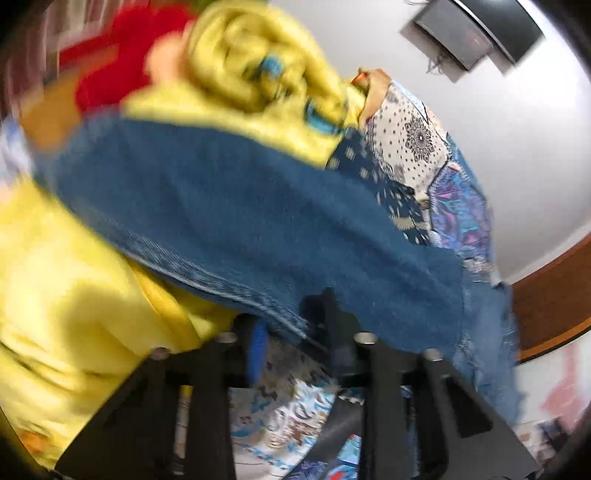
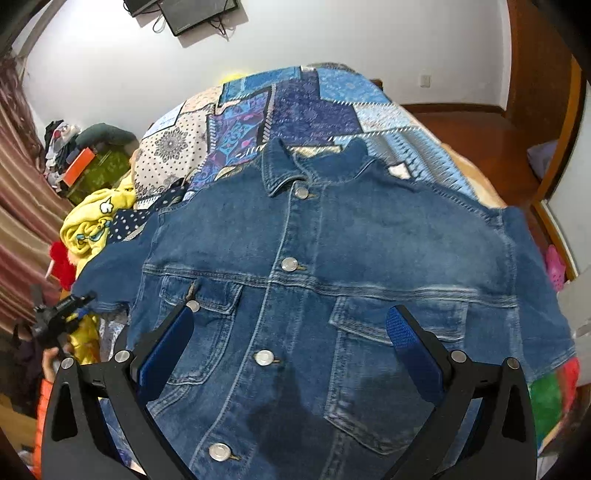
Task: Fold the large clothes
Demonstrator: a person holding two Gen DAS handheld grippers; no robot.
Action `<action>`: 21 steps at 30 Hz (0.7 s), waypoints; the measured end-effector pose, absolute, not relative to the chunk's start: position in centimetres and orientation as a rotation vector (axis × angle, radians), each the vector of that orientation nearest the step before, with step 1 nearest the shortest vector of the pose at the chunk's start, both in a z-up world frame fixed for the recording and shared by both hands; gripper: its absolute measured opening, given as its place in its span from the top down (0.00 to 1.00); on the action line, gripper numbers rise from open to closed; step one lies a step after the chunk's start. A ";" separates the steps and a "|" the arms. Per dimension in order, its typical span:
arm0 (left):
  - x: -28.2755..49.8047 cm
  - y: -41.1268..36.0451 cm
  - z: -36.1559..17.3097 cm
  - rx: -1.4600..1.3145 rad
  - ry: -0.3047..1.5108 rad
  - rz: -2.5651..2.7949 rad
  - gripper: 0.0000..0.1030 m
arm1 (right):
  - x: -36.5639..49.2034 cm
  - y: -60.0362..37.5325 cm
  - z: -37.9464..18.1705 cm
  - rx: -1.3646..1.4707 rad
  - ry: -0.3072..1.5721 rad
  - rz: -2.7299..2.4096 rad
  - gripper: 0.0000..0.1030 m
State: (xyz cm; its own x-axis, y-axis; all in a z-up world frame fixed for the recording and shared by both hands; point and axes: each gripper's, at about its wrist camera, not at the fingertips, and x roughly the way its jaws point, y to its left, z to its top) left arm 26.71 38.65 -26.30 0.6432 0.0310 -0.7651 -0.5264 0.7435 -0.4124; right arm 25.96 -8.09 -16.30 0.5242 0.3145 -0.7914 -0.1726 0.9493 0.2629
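Observation:
A blue denim jacket (image 2: pixel 332 258) lies front up and buttoned on the patchwork bedspread (image 2: pixel 314 107), collar at the far end. My right gripper (image 2: pixel 291 332) is open above the jacket's chest pockets, its blue pads spread wide and empty. In the right wrist view my left gripper (image 2: pixel 79 304) is at the end of the jacket's left sleeve. In the blurred left wrist view the left gripper (image 1: pixel 295 325) is shut on the denim sleeve (image 1: pixel 258 221), which drapes over its fingers.
Yellow clothes (image 1: pixel 74 295) and a red garment (image 1: pixel 122 51) are piled left of the jacket; they also show in the right wrist view (image 2: pixel 96 221). A striped curtain (image 2: pixel 22 206) hangs left. Wooden floor (image 2: pixel 480 140) lies right of the bed. A black screen (image 2: pixel 199 13) hangs on the white wall.

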 end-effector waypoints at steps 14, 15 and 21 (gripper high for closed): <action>33.3 23.5 -10.4 -0.182 0.650 0.156 0.94 | 23.9 -12.5 -14.3 0.208 0.927 0.307 0.00; 34.0 21.3 -10.0 -0.157 0.653 0.112 0.95 | 23.7 -12.7 -14.2 0.209 0.925 0.309 0.00; 36.2 8.9 -13.1 -0.062 0.762 -0.114 0.96 | 22.4 -14.0 -13.6 0.153 0.899 0.318 0.00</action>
State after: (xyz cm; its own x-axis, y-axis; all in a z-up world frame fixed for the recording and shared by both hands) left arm 36.20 8.86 -13.07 0.7180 -0.1259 -0.6846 0.0807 0.9919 -0.0978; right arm 22.36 -14.05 -13.63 0.5799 0.3347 -0.7428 -0.2075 0.9423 0.2627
